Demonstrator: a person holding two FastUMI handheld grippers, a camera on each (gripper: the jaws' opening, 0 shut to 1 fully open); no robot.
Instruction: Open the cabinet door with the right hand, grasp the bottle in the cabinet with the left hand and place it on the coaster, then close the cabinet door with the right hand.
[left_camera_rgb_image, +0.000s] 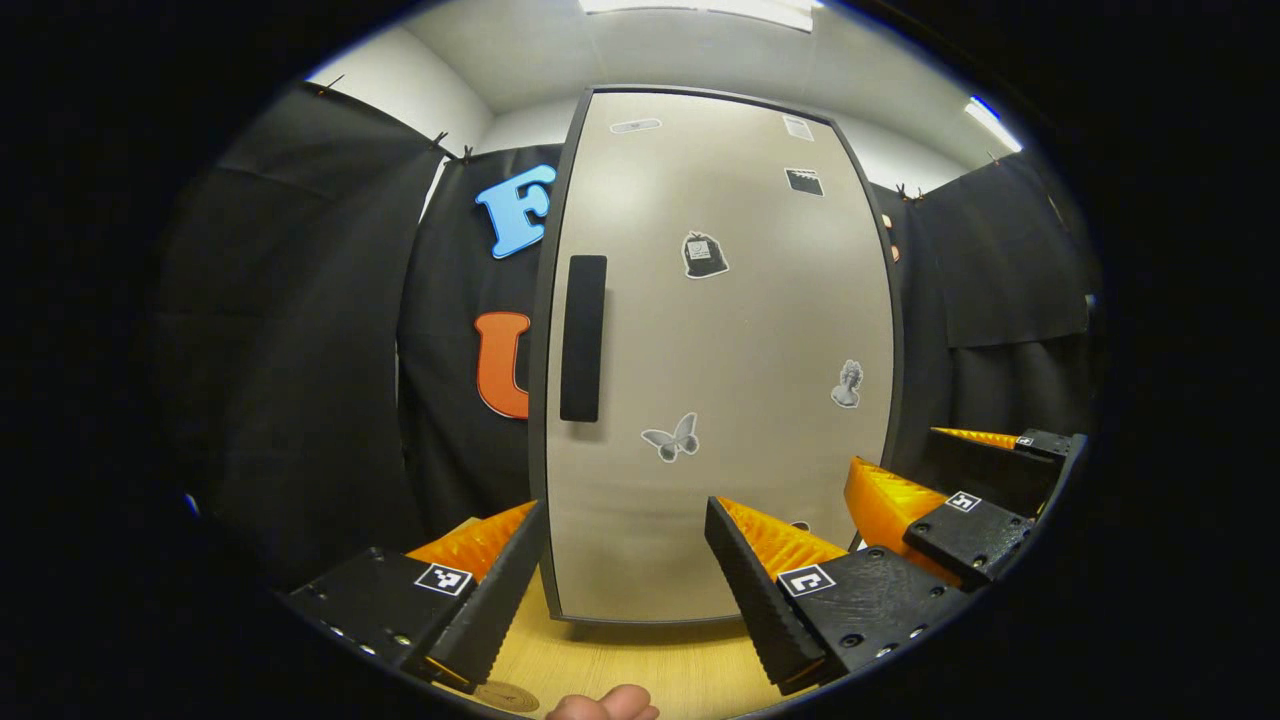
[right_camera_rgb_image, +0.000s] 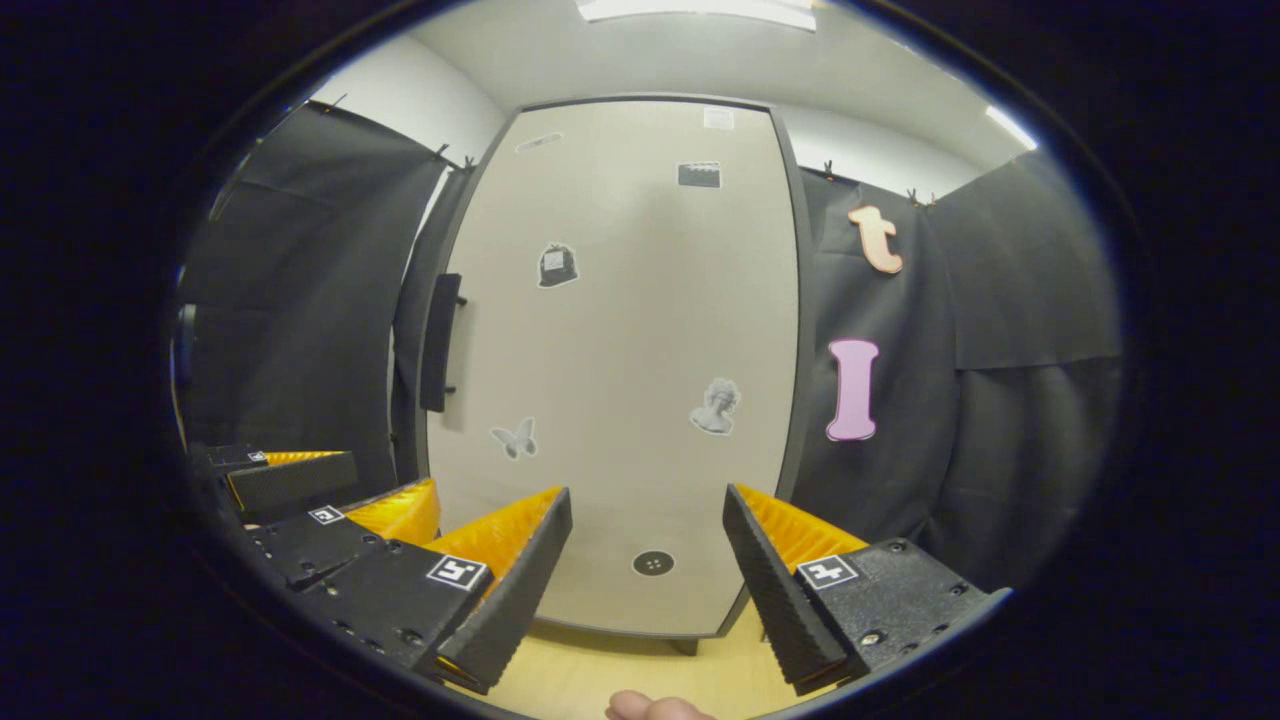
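A tall pale cabinet (left_camera_rgb_image: 730, 400) stands on the wooden table with its door shut, so its inside is hidden. A black vertical handle (left_camera_rgb_image: 582, 338) runs down the door's left edge, also visible as handle (right_camera_rgb_image: 441, 342) in the right gripper view. My left gripper (left_camera_rgb_image: 625, 590) hangs open just in front of the door's lower part, holding nothing. My right gripper (right_camera_rgb_image: 645, 590) is open too, facing the door (right_camera_rgb_image: 620, 350) low down. Each gripper sees the other beside it: right gripper (left_camera_rgb_image: 900, 455), left gripper (right_camera_rgb_image: 392, 472). A round brown coaster (left_camera_rgb_image: 505, 696) lies at the table's near edge.
The light wooden table (left_camera_rgb_image: 640, 660) runs under the cabinet. Black cloth walls (right_camera_rgb_image: 1000, 400) close in the booth on both sides. A person's fingertip (left_camera_rgb_image: 605, 706) shows at the bottom edge. Small stickers dot the door.
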